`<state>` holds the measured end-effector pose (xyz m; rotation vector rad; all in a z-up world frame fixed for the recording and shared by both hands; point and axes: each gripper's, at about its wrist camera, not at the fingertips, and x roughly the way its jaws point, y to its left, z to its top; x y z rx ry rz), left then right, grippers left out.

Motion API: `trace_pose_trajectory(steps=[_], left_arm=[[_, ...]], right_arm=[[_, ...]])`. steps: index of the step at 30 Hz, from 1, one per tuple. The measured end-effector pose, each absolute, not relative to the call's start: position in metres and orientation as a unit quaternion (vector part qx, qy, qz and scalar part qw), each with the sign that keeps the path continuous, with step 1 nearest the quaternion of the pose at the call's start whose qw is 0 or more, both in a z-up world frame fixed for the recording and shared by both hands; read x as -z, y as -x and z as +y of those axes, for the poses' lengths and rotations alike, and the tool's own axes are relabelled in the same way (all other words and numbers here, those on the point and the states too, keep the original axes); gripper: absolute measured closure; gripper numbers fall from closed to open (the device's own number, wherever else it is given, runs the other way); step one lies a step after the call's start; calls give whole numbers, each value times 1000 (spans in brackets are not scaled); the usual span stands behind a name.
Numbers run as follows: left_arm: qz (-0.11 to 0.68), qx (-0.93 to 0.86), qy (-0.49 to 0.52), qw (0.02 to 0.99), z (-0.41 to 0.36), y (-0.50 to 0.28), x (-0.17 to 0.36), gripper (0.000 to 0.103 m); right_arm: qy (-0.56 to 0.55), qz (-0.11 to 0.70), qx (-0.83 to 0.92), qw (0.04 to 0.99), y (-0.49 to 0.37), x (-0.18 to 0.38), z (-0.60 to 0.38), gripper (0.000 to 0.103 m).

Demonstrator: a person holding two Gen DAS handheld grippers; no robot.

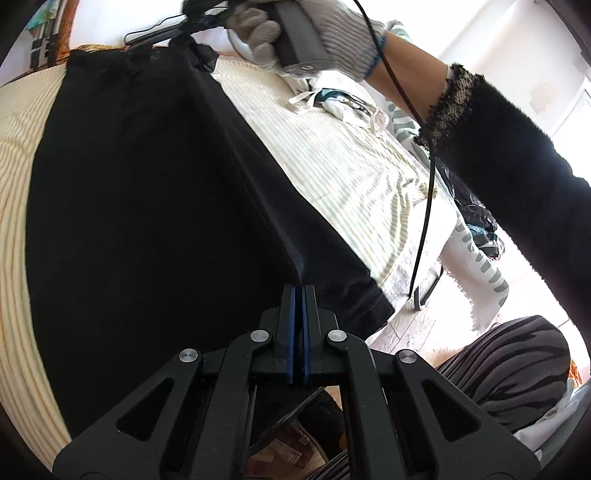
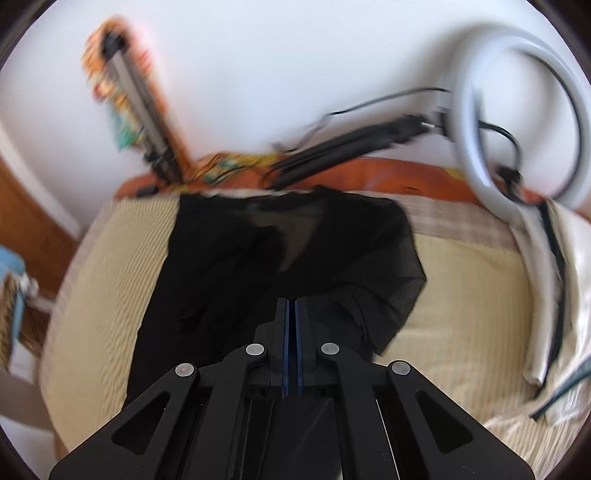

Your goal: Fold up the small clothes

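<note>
- A black garment (image 1: 147, 206) is lying spread on the striped cream bed cover (image 1: 332, 158), with one long edge lifted off the cover into a taut ridge running from near to far.
- The left gripper (image 1: 298, 291) is pinching the near end of that ridge, its blue-padded fingers (image 1: 291, 314) pressed together on the cloth beside the hemmed corner.
- The right gripper (image 2: 291, 306) is also showing its jaws drawn together, and dark fabric is draping over and around them; in the left view the gloved right hand (image 1: 295, 33) is holding its tool at the far end of the same ridge, so it is probably gripping the garment there, though the blur is hiding the contact.
- Judging from this, the step in hand is carrying one side across for a lengthwise fold.
- The next move is calling for both ends travelling together at equal height, keeping the edge taut, then lowering it onto the opposite side so the edges meet.
- Other clothes (image 1: 369, 110) are waiting at the far right, beside a ring light (image 2: 517, 110).
</note>
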<state>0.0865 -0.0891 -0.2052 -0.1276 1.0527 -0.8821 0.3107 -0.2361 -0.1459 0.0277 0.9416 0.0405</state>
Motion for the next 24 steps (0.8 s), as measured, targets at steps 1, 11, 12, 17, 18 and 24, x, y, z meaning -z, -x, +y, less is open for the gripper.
trace_pose_trajectory(steps=[1, 11, 12, 17, 18, 24], left_arm=[[487, 404, 61, 772, -86, -87, 206, 102], [487, 385, 49, 783, -64, -82, 203, 102], [482, 381, 51, 788, -58, -81, 198, 102], [457, 362, 85, 808, -19, -79, 178, 102], [454, 348, 96, 815, -5, -79, 175, 102], [448, 277, 143, 838, 59, -93, 177, 102]], right_arm=[[-3, 457, -22, 889, -315, 151, -228, 101], [-4, 507, -32, 861, -341, 198, -204, 96], [-17, 512, -43, 858, -339, 196, -208, 95], [-132, 443, -102, 881, -309, 146, -269, 92], [-143, 429, -85, 888, -305, 139, -284, 89], [-205, 424, -8, 882, -304, 147, -347, 72]])
